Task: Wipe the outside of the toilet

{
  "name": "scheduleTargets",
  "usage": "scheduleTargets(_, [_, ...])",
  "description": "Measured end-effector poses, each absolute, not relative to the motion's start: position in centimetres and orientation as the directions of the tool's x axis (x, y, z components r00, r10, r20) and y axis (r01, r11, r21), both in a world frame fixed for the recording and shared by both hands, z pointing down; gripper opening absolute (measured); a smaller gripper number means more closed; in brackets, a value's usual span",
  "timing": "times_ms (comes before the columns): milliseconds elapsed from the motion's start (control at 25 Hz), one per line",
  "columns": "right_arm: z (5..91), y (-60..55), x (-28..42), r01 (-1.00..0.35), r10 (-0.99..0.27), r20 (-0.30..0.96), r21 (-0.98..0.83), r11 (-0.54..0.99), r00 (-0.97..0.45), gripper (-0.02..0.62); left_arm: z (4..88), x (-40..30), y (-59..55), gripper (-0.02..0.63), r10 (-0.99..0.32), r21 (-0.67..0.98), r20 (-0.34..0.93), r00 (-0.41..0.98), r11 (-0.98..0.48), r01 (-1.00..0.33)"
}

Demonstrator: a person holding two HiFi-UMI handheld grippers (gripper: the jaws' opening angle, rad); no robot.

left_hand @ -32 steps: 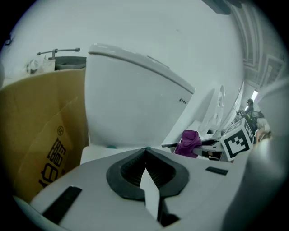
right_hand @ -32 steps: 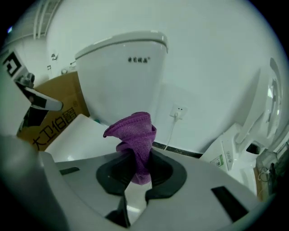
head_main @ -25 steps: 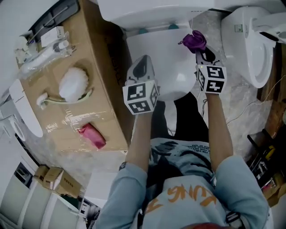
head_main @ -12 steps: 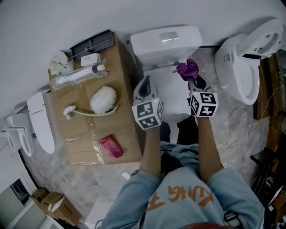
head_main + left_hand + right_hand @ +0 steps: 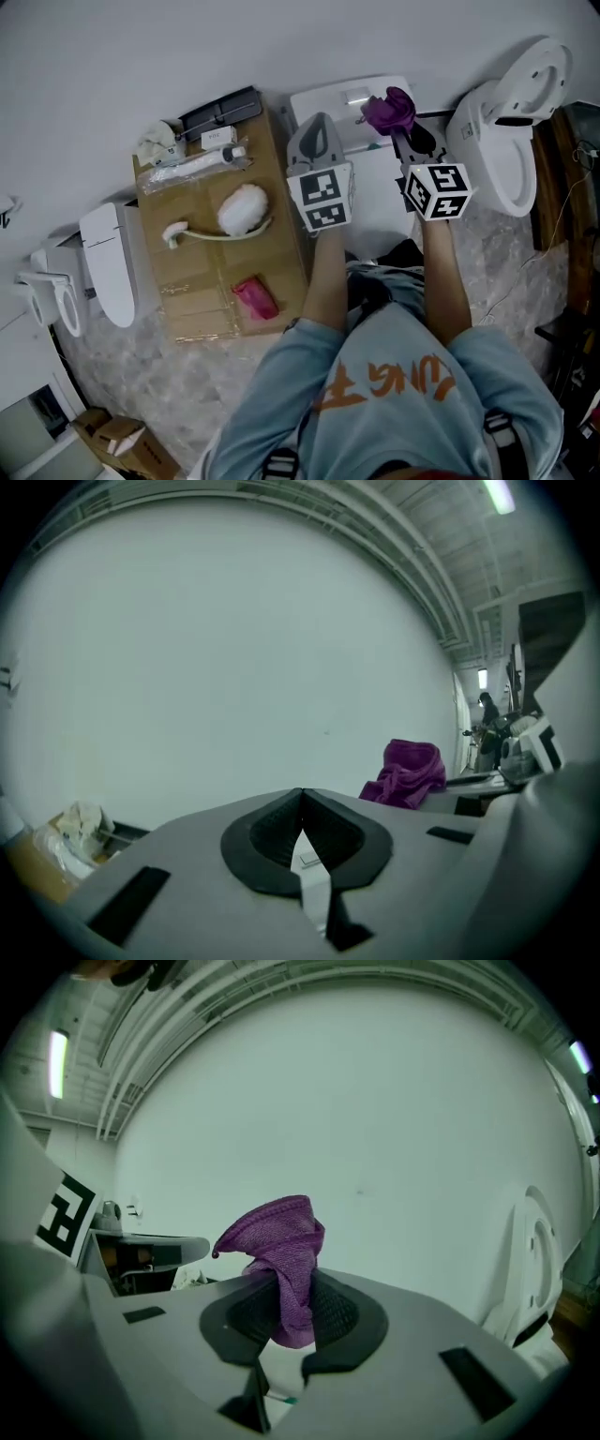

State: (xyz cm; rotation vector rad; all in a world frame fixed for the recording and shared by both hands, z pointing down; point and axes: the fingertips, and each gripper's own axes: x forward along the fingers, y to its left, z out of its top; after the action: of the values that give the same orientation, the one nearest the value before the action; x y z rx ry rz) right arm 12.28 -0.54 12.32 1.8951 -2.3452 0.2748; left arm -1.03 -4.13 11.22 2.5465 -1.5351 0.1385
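Note:
The white toilet [image 5: 377, 208] stands against the wall, lid down, its tank [image 5: 343, 97] at the top of the head view. My right gripper [image 5: 405, 131] is shut on a bunched purple cloth [image 5: 388, 109], which hangs over the tank's right end. In the right gripper view the purple cloth [image 5: 281, 1237] sticks up between the pads of the right gripper [image 5: 286, 1286]. My left gripper [image 5: 317, 127] hovers over the tank's left end, shut with nothing in it. In the left gripper view the left gripper [image 5: 301, 797] has its tips together, and the purple cloth [image 5: 410, 772] shows to the right.
A cardboard box [image 5: 202, 281] left of the toilet carries a white brush [image 5: 242, 211], a pink item [image 5: 255, 298] and wrapped supplies [image 5: 197, 161]. A second toilet [image 5: 502, 141] stands to the right with its seat up. Loose toilet seats [image 5: 103, 267] lie at the far left.
Both grippers have lifted from above the toilet lid up to the tank, the cloth going with the right one. The head view has pulled back, showing more wall.

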Motion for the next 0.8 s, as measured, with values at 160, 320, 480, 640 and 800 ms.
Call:
scheduleTargets(160, [7.4, -2.2, 10.7, -0.961, -0.956, 0.105, -0.064, 0.268, -0.273, 0.077, 7.4, -1.5, -5.4, 0.025, -0.869, 0.006, 0.122, 0.480, -0.483, -0.876])
scheduleTargets(320, [4.8, -2.8, 9.7, -0.955, -0.954, 0.060, -0.039, 0.293, -0.295, 0.077, 4.8, -2.7, -6.0, 0.025, -0.883, -0.022, 0.090, 0.460, -0.463, -0.886])
scheduleTargets(480, [3.6, -4.1, 9.2, -0.952, -0.952, 0.033, -0.034, 0.304, -0.305, 0.075, 3.4, -3.4, -6.7, 0.025, -0.889, -0.046, 0.072, 0.453, -0.456, -0.889])
scheduleTargets(640, [2.9, -4.9, 9.1, -0.952, -0.952, 0.025, -0.037, 0.303, -0.304, 0.077, 2.8, -3.9, -7.3, 0.025, -0.893, -0.053, 0.068, 0.445, -0.448, -0.892])
scheduleTargets(800, [2.9, -5.3, 9.6, -0.954, -0.954, 0.025, -0.036, 0.298, -0.299, 0.077, 3.2, -3.5, -7.8, 0.025, -0.891, -0.049, 0.073, 0.447, -0.451, -0.891])
